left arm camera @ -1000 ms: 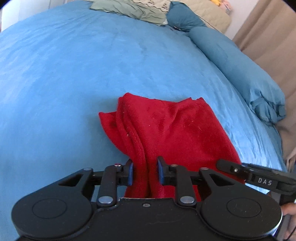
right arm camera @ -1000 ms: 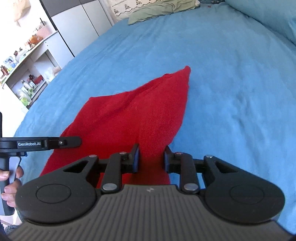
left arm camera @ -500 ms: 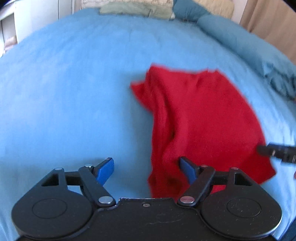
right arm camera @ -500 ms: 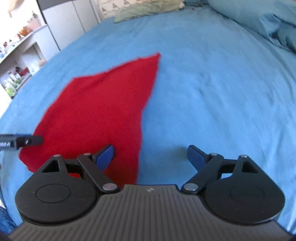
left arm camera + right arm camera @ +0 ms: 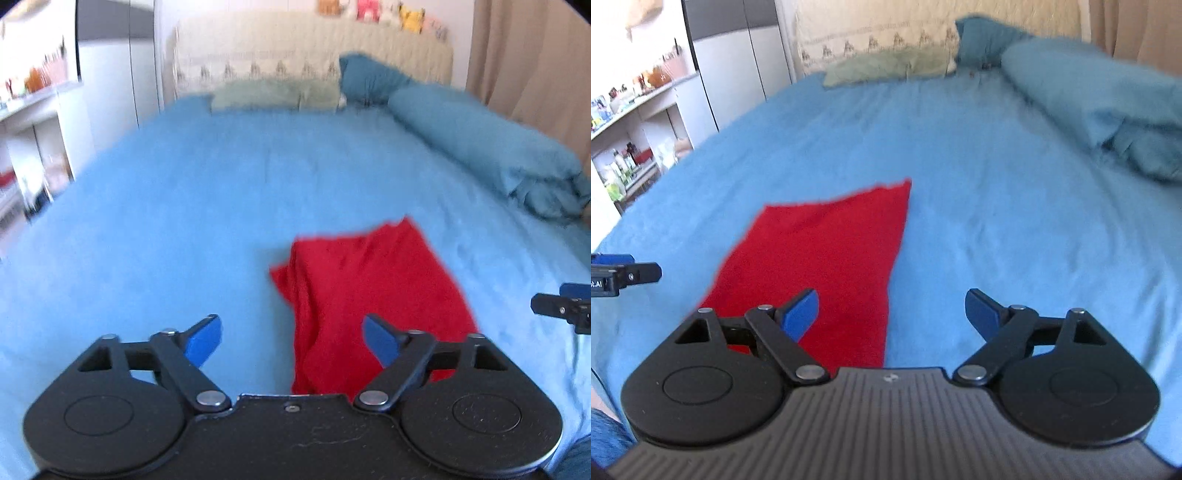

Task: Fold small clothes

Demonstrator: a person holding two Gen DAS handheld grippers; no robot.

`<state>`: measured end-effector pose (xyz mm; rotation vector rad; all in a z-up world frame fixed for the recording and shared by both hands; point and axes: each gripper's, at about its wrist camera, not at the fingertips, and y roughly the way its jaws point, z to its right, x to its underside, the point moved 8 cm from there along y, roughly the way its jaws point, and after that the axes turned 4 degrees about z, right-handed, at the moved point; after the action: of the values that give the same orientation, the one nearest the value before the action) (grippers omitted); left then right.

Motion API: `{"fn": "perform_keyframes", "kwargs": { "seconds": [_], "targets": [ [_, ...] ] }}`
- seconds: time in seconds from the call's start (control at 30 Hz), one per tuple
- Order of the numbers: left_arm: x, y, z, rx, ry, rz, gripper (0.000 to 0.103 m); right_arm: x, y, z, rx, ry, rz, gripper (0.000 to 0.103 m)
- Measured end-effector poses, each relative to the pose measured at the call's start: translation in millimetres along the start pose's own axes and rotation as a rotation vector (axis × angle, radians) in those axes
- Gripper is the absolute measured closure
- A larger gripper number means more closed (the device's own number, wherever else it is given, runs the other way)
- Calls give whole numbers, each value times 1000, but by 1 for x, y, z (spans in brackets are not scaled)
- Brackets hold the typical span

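A red garment (image 5: 369, 280) lies on the blue bed sheet (image 5: 166, 221), its left edge bunched into thick folds. My left gripper (image 5: 291, 325) hovers above its near end with jaws opening wide; the cloth lies below them, untouched by either blue pad. In the right wrist view the red garment (image 5: 820, 251) looks flat and tapers to a far corner. My right gripper (image 5: 890, 299) stands open above its near right edge, holding nothing. Each view catches the other gripper's finger at its side edge.
A rolled blue duvet (image 5: 480, 147) runs along the bed's right side. Green pillows (image 5: 273, 96) and a dark blue pillow (image 5: 982, 37) lie by the headboard. White shelves (image 5: 628, 155) with small items stand left of the bed, and a beige curtain (image 5: 535, 74) hangs on the right.
Both grippers were shut on the red garment's near edge; both let go and opened. They rose and pulled back, and the garment now lies on the sheet.
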<state>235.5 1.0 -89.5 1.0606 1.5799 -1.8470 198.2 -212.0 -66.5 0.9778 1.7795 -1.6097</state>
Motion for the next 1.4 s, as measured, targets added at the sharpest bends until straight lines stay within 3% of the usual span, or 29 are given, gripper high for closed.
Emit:
{"fn": "perform_keyframes", "kwargs": {
  "seconds": [0.13, 0.23, 0.37, 0.57, 0.73, 0.97, 1.4],
  "targets": [
    [-23, -57, 12, -11, 11, 81, 0, -23, -58, -10, 16, 27, 45, 0],
    [-27, -98, 19, -48, 9, 109, 0, -30, -104, -19, 38, 10, 76, 0],
    [-13, -142, 21, -90, -40, 115, 0, -25, -149, -33, 75, -10, 74, 0],
    [10, -184, 30, -99, -23, 105, 0, 3, -192, -41, 85, 27, 1, 0],
    [30, -197, 34, -94, -53, 73, 0, 29, -207, -41, 119, 37, -37, 0],
    [51, -199, 36, -137, 5, 41, 0, 56, -206, -42, 149, 4, -75, 0],
    [56, -194, 47, -130, 26, 43, 0, 68, -202, -34, 166, 9, -104, 0]
  ]
}}
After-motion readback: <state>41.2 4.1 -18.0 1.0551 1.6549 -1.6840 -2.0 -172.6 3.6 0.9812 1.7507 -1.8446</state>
